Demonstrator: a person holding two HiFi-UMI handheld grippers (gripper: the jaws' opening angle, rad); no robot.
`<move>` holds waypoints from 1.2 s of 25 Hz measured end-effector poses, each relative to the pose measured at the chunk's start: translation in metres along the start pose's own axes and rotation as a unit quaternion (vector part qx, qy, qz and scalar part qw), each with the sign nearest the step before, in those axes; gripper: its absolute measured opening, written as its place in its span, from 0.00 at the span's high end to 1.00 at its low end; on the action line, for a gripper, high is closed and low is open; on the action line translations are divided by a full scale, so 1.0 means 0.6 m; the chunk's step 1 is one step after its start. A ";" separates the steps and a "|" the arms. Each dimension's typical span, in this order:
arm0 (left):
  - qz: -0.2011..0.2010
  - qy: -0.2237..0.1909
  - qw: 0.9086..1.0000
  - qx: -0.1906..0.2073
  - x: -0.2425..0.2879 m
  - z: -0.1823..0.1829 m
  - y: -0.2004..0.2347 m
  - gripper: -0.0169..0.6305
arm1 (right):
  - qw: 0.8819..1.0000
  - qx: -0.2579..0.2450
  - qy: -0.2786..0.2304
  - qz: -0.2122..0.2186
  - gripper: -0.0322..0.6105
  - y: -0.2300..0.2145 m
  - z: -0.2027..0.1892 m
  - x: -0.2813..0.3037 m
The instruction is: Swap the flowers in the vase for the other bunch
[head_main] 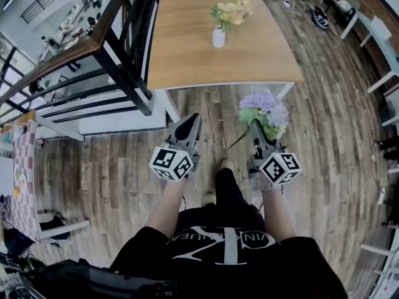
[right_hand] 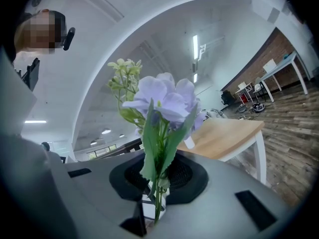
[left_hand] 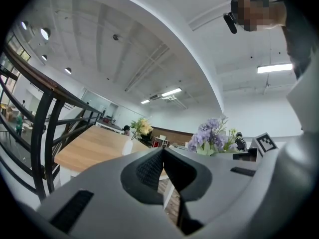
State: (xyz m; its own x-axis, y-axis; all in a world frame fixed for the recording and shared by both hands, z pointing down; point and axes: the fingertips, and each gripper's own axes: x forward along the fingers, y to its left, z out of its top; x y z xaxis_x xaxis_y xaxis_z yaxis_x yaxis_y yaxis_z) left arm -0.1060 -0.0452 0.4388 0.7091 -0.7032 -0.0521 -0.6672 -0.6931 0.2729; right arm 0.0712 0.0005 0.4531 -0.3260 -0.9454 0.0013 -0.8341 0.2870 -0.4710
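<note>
A white vase (head_main: pixel 219 37) with a yellow bunch of flowers (head_main: pixel 232 10) stands on the wooden table (head_main: pixel 187 55) ahead. In the head view my right gripper (head_main: pixel 256 128) is shut on the stems of a purple bunch (head_main: pixel 266 109), short of the table's near edge. The right gripper view has the purple bunch (right_hand: pixel 160 99) rising upright from between the closed jaws. My left gripper (head_main: pixel 191 122) is shut with nothing in it, level with the right one. The left gripper view looks past the closed jaws at the yellow bunch (left_hand: pixel 141 127) and the purple bunch (left_hand: pixel 211 135).
A black railing (head_main: pixel 118 55) runs along the table's left side. White table legs (head_main: pixel 169 108) stand below the near edge. White desks (head_main: pixel 374 30) and cables on the floor lie at the far right. My legs and feet (head_main: pixel 218 179) stand on wood flooring.
</note>
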 end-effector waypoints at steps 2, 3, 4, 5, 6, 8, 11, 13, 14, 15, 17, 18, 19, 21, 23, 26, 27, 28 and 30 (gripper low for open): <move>0.002 0.000 1.000 0.003 0.021 0.004 0.010 0.96 | 1.000 0.000 0.000 0.006 0.86 -0.010 0.009 0.023; 0.003 -0.001 1.000 0.005 0.033 0.007 0.016 0.96 | 1.000 -0.001 -0.001 0.009 0.86 -0.015 0.015 0.036; 0.004 -0.001 1.000 0.007 0.046 0.009 0.022 0.96 | 1.000 -0.001 -0.002 0.013 0.86 -0.021 0.021 0.049; 0.005 -0.001 1.000 0.009 0.058 0.012 0.028 0.96 | 1.000 -0.001 -0.002 0.016 0.86 -0.027 0.027 0.061; 0.007 -0.002 1.000 0.011 0.070 0.014 0.034 0.96 | 1.000 -0.001 -0.002 0.019 0.86 -0.033 0.031 0.073; 0.009 -0.002 1.000 0.012 0.094 0.017 0.044 0.96 | 1.000 0.000 0.000 0.021 0.86 -0.048 0.039 0.093; 0.008 0.001 1.000 0.011 0.129 0.014 0.050 0.96 | 1.000 0.002 0.002 0.022 0.86 -0.073 0.053 0.116; 0.009 0.002 1.000 0.010 0.151 0.014 0.057 0.96 | 1.000 0.005 0.002 0.024 0.86 -0.086 0.062 0.134; 0.010 0.001 1.000 0.010 0.161 0.014 0.061 0.96 | 1.000 0.005 0.002 0.026 0.86 -0.092 0.065 0.143; 0.010 0.001 1.000 0.010 0.172 0.015 0.064 0.96 | 1.000 0.005 0.004 0.027 0.86 -0.099 0.068 0.151; 0.011 0.002 1.000 0.010 0.194 0.015 0.071 0.96 | 1.000 0.005 0.006 0.030 0.86 -0.112 0.075 0.168; 0.012 0.002 1.000 0.010 0.204 0.015 0.074 0.96 | 0.999 0.005 0.008 0.031 0.86 -0.119 0.079 0.176; 0.014 0.003 1.000 0.010 0.214 0.015 0.078 0.96 | 0.999 0.006 0.008 0.032 0.86 -0.127 0.082 0.184; 0.017 0.005 1.000 0.010 0.232 0.014 0.086 0.96 | 0.999 0.008 0.009 0.034 0.86 -0.140 0.090 0.198; 0.020 0.006 1.000 0.009 0.249 0.013 0.092 0.96 | 0.999 0.008 0.009 0.036 0.86 -0.153 0.098 0.212; 0.024 0.008 1.000 0.010 0.272 0.011 0.099 0.96 | 0.999 0.010 0.009 0.039 0.86 -0.169 0.108 0.230; 0.025 0.008 1.000 0.010 0.278 0.010 0.101 0.96 | 0.999 0.011 0.009 0.040 0.86 -0.175 0.111 0.236; 0.027 0.008 1.000 0.010 0.285 0.010 0.102 0.96 | 0.999 0.012 0.009 0.042 0.86 -0.180 0.114 0.242; 0.030 0.009 0.999 0.010 0.298 0.009 0.107 0.96 | 0.999 0.015 0.009 0.046 0.86 -0.189 0.120 0.253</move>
State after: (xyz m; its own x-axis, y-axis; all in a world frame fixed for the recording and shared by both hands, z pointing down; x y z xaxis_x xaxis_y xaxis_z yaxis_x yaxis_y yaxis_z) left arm -0.0233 -0.2162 0.4420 0.6717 -0.7406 -0.0194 -0.7128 -0.6532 0.2553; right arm 0.1483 -0.1865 0.4433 -0.4093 -0.9120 -0.0266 -0.7868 0.3676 -0.4958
